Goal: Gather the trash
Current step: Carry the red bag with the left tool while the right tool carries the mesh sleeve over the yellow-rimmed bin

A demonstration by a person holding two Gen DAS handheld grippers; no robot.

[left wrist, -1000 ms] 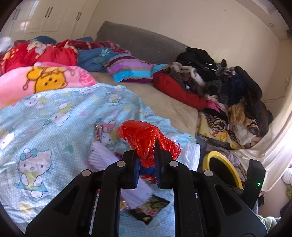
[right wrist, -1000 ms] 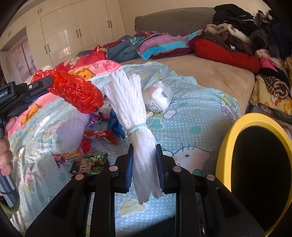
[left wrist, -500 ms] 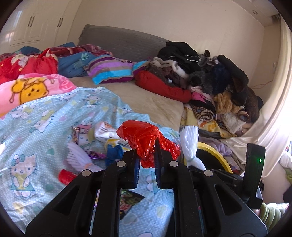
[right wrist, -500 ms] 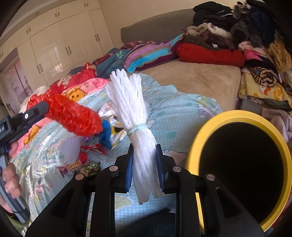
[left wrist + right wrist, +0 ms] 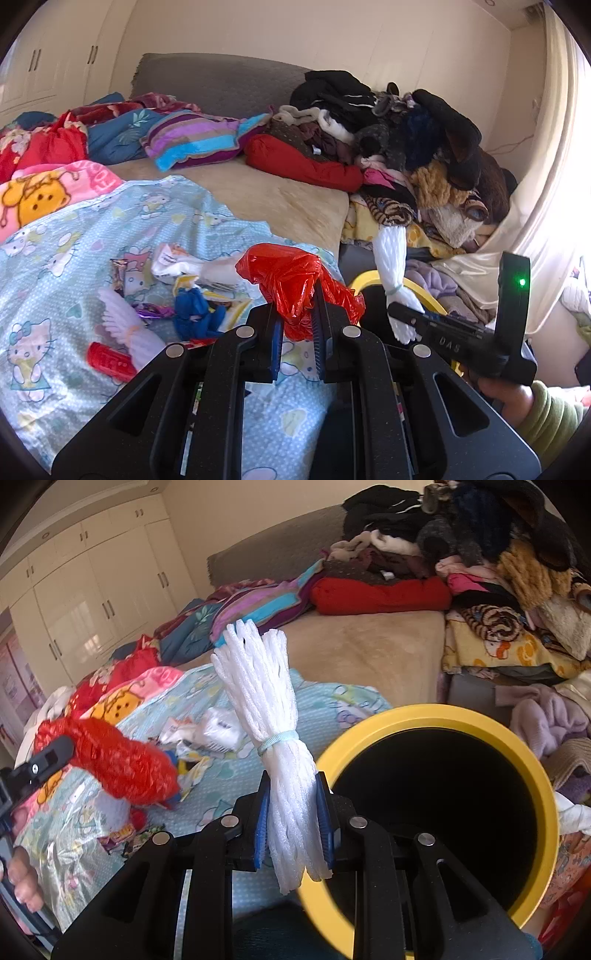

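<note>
The left gripper (image 5: 298,332) is closed on one crumpled red plastic bag (image 5: 295,273), in the lower middle of its view. The right gripper (image 5: 294,819) is clamped on one white foam net bundle (image 5: 271,716), tied with a pale band, at the center of its frame. One yellow-rimmed bin (image 5: 532,760) fills the lower right there. On the blue cartoon sheet (image 5: 55,266), at the left, lie several wrappers, one blue scrap (image 5: 195,314) and one red roll (image 5: 110,362).

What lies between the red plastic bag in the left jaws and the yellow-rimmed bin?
Nothing solid: in the left wrist view, the red plastic bag and the bin's yellow rim show only a narrow gap over the quilt edge.
</note>
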